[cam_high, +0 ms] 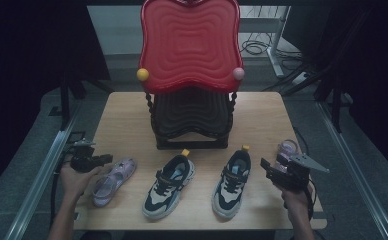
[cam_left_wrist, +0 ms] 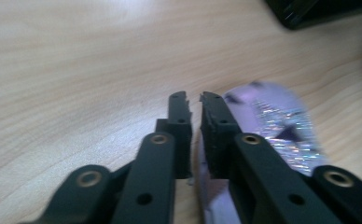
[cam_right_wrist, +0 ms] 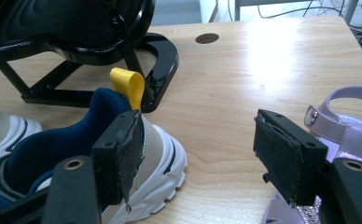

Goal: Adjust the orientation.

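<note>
A purple glitter sandal (cam_high: 113, 180) lies at the table's front left. My left gripper (cam_high: 107, 160) sits at its edge. In the left gripper view the jaws of the left gripper (cam_left_wrist: 194, 96) stand almost together, with a strip of the sandal (cam_left_wrist: 281, 126) between them. My right gripper (cam_high: 266, 167) is open at the front right, between a navy and beige sneaker (cam_high: 232, 182) and a second purple sandal (cam_high: 286, 149). In the right gripper view the right gripper (cam_right_wrist: 198, 126) has that sneaker (cam_right_wrist: 76, 144) by one jaw and the sandal (cam_right_wrist: 347, 126) by the other, with bare wood between them.
A second sneaker (cam_high: 168, 186) lies at front centre. A two-tier rack with a red top (cam_high: 189, 45) and black base (cam_right_wrist: 100, 93) stands at the back of the wooden table (cam_high: 127, 115). Metal rails run along both sides.
</note>
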